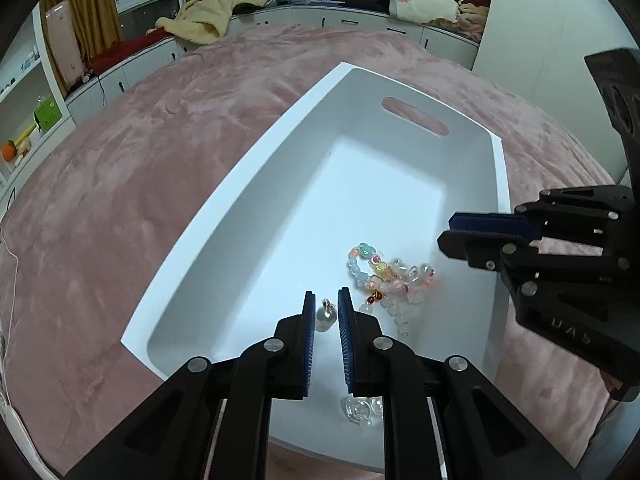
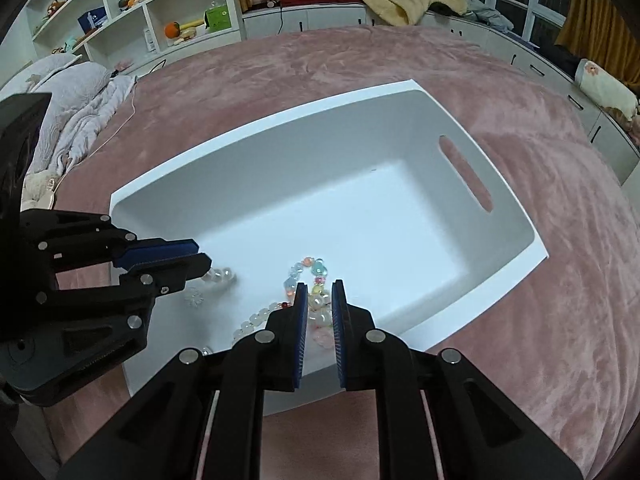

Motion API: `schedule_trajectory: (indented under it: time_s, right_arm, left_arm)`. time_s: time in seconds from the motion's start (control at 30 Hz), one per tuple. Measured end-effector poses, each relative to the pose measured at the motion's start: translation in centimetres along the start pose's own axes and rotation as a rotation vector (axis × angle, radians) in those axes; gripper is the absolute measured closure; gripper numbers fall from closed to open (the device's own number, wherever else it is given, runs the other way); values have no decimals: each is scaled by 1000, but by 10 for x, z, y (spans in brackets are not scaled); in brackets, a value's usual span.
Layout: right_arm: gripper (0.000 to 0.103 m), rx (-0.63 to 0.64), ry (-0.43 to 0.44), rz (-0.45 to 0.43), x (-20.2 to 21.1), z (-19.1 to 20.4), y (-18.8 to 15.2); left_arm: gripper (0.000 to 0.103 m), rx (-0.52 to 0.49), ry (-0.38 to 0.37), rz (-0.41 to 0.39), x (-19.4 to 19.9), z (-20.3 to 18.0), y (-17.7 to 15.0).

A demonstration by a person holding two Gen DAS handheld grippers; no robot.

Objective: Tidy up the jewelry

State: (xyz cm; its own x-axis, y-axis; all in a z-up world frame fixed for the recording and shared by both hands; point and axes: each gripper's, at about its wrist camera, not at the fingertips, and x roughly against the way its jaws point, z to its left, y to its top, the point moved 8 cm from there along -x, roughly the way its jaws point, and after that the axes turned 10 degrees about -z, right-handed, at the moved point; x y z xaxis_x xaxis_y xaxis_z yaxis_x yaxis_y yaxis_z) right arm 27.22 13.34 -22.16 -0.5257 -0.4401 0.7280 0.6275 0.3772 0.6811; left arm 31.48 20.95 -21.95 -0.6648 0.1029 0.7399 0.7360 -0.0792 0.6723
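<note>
Two grippers are held over a white bin [image 1: 496, 184] on a pink blanket [image 1: 120, 200]. The left gripper [image 1: 326, 304] is parted, with a small silver charm [image 1: 326, 314] seen between its pads but not squeezed. The right gripper [image 2: 320, 300] is parted too, nothing pinched. A colorful bead bracelet [image 1: 384, 272] is lying in the bin, at two o'clock from the charm. Clear beads [image 2: 218, 276] are seen beside it. Shelves [image 2: 132, 12] are seen far back.
</note>
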Motion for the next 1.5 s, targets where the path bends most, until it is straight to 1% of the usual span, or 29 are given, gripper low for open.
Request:
schedule_trajectory:
  time_s: [0.03, 0.07, 0.1, 0.13, 0.17, 0.23, 0.27, 0.3, 0.4, 0.5, 0.57, 0.67, 0.73, 0.9, 0.97, 1.07, 1.13, 1.27, 1.5]
  right_arm:
    - [74, -13, 2, -6, 1, -2, 1]
    - [65, -22, 0, -13, 3, -3, 1]
    - [49, -28, 6, -29, 6, -4, 3]
    - [34, -35, 5, -52, 11, -5, 5]
    - [29, -42, -2, -65, 13, -7, 6]
    - [19, -64, -5, -94, 22, -10, 9]
    - [11, -72, -19, -106, 28, -12, 12]
    - [9, -78, -22, -128, 36, -14, 14]
    - [7, -88, -34, -154, 53, -17, 18]
    - [6, -112, -48, -166, 70, -22, 20]
    - [6, -120, -62, -159, 81, -24, 16]
    - [5, -115, -75, -144, 94, -22, 9]
    - [5, -98, -76, -145, 105, -15, 2]
    - [5, -67, -78, -147, 133, 2, -14]
    - [5, -59, -69, -152, 146, 10, -20]
    - [5, -38, -59, -151, 157, 21, -29]
    - [5, -28, -64, -139, 161, 27, -35]
    - [5, -22, -66, -129, 168, 37, -45]
    - [5, -16, -87, -147, 194, 53, -64]
  left_arm:
    - [71, -3, -4, -3, 0, -2, 0]
    - [55, -7, -1, -9, 2, -2, 0]
    - [45, -10, 2, -19, 4, -3, 0]
    - [41, -11, -1, -34, 8, -5, 1]
    - [39, -11, -8, -40, 12, -7, 2]
    - [39, -18, -14, -59, 21, -11, 5]
    - [38, -21, -15, -67, 26, -12, 5]
    - [34, -22, -21, -72, 31, -14, 7]
    - [27, -24, -35, -120, 57, -20, 12]
    - [26, -38, -25, -159, 85, -26, 13]
    - [25, -34, -21, -169, 98, -27, 11]
    - [24, -29, -26, -172, 116, -29, 3]
    - [21, -49, -7, -185, 131, -32, -3]
    - [17, -74, 13, -193, 160, -37, -17]
    - [16, -77, 23, -197, 171, -39, -22]
    - [12, -77, 18, -196, 184, -44, -31]
    - [12, -97, 26, -195, 190, -48, -35]
    - [11, -94, 29, -198, 209, -50, -49]
    - [11, -110, 37, -212, 236, -48, -66]
